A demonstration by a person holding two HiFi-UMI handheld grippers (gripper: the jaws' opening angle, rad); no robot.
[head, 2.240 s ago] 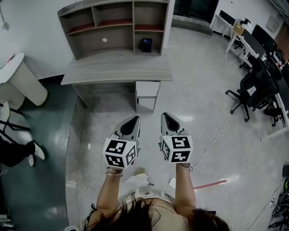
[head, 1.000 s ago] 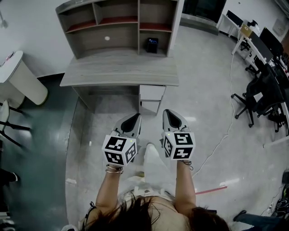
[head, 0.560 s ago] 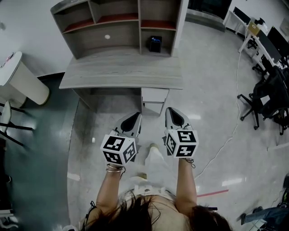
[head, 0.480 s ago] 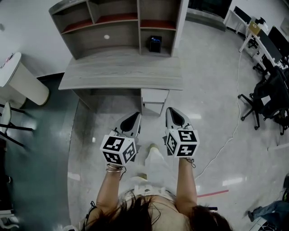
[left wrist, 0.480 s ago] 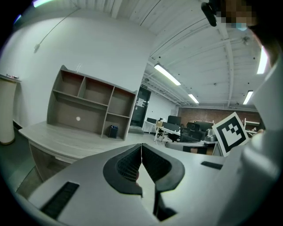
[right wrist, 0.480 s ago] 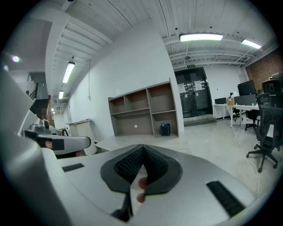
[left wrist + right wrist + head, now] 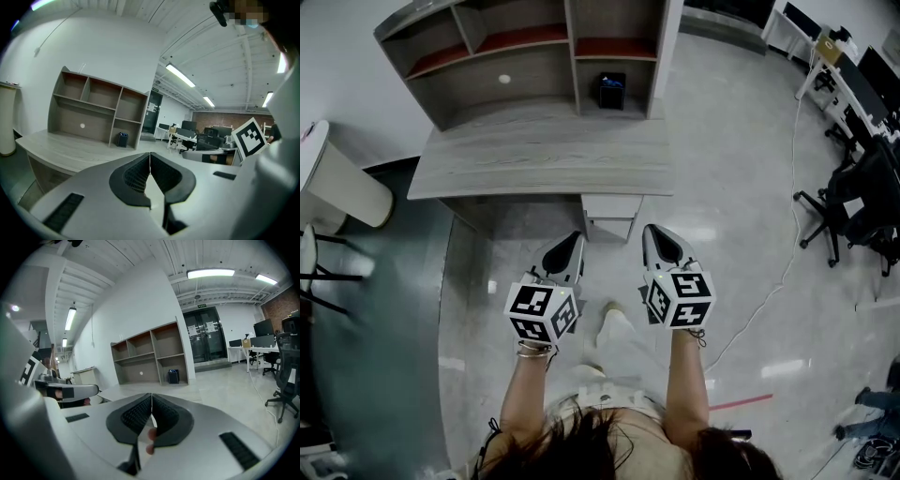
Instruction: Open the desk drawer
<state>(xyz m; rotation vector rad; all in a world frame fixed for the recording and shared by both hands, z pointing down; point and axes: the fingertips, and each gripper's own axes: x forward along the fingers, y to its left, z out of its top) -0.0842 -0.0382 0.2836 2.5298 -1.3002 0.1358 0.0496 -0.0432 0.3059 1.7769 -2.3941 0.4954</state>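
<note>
The grey desk (image 7: 539,159) is your largest hazard. Its top overhangs the drawer stack (image 7: 609,214), which sits under the desk's right end, at twelve o'clock from your hands. Come in too high and a gripper will likely knock the desktop edge instead of meeting a drawer front.

The stack shows two pale, flat fronts, and no handle can be made out from here. You may have to hunt for a lip or recess, and choosing the wrong front would cost you a retry. Pull off-line, toward four or eight o'clock rather than straight back to six, and the drawer could bind on its runners.

The left gripper (image 7: 570,242) hovers over the floor at seven o'clock of the stack, and the right gripper (image 7: 654,234) at five o'clock. Both are short of the stack and touch nothing. Each pair of jaws is pressed together with nothing between them. If you arrive like that, the tips can only prod the front and push it inward, so spread one pair before contact.

Smallest worry: the ribbed pads (image 7: 136,176) may slip off a thin, smooth edge if you catch too little of it.
</note>
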